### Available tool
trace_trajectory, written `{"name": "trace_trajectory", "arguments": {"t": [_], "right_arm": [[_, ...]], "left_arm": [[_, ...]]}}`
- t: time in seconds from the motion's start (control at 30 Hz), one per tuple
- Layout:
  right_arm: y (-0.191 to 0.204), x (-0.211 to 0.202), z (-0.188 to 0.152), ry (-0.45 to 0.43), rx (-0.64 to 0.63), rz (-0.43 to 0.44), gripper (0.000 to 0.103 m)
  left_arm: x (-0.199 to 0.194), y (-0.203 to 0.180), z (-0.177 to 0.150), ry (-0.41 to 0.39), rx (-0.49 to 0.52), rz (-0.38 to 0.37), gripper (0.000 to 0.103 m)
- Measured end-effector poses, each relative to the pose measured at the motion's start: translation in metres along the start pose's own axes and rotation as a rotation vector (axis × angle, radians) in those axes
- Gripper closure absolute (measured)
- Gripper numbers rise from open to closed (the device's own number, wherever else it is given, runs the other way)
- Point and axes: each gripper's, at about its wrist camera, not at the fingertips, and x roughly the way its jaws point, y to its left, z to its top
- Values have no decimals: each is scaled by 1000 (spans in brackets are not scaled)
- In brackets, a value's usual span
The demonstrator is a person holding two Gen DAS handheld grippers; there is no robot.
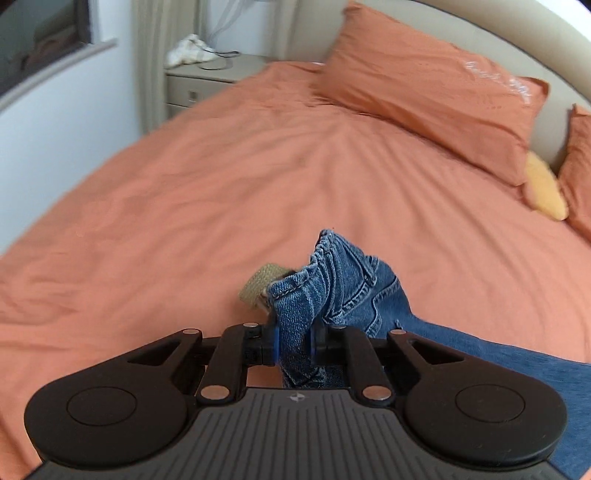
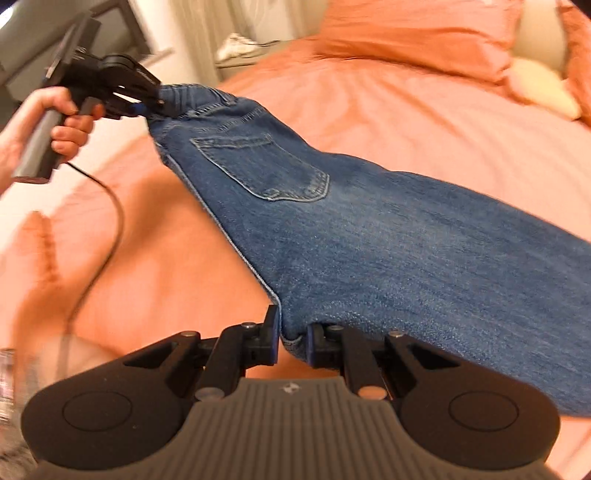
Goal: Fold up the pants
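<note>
Blue denim pants (image 2: pixel 369 236) hang stretched between two hand-held grippers above a bed (image 1: pixel 221 206) dressed in orange sheets. The left gripper (image 1: pixel 293 343) is clenched on a bunched fold of the elastic waistband, the fabric wedged between its blue-padded fingers (image 1: pixel 274 341). The right gripper (image 2: pixel 293 341) grasps the pants' near edge, a fold of denim pinched between its fingers (image 2: pixel 275 332).

Only the right wrist view takes in the whole span: the pants run from the near gripper up to the far left, back pocket (image 2: pixel 266 168) facing up, where the left gripper (image 2: pixel 147 105) bites the waistband. That view also shows the person's left hand (image 2: pixel 70 125) wrapped around the handle and a black cable (image 2: pixel 110 206) trailing down from it.

The left wrist view alone shows a tan label (image 1: pixel 260 286) beside the gathered waistband, and, at the far side, a large orange pillow (image 1: pixel 424 85) against the beige headboard (image 1: pixel 424 22), a yellow cushion (image 1: pixel 545 188) at right, and a nightstand (image 1: pixel 207 81) at far left carrying a crumpled white cloth (image 1: pixel 188 50).
</note>
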Motion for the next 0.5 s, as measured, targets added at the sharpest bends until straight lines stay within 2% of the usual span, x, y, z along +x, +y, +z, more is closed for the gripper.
{"name": "trace_trajectory", "arguments": {"t": [0.1,0.2,0.27,0.4,0.5], "right_arm": [[32,16,-15,11,32,63,93],[48,43,-38,49,66,33,93],[46,55,-53,61,102,16,93],[34,71,-65,78,215,11,93],[29,77,-63,88,258,-6,92]], "left_arm": [[7,40,-17,49,-55,42,87],[30,73,-47,114,-132,31,87],[47,77,-65,131,-133,36,87],[77,84,-78,167,-152,55,86],[84,89,-81,199,-136,67,77]]}}
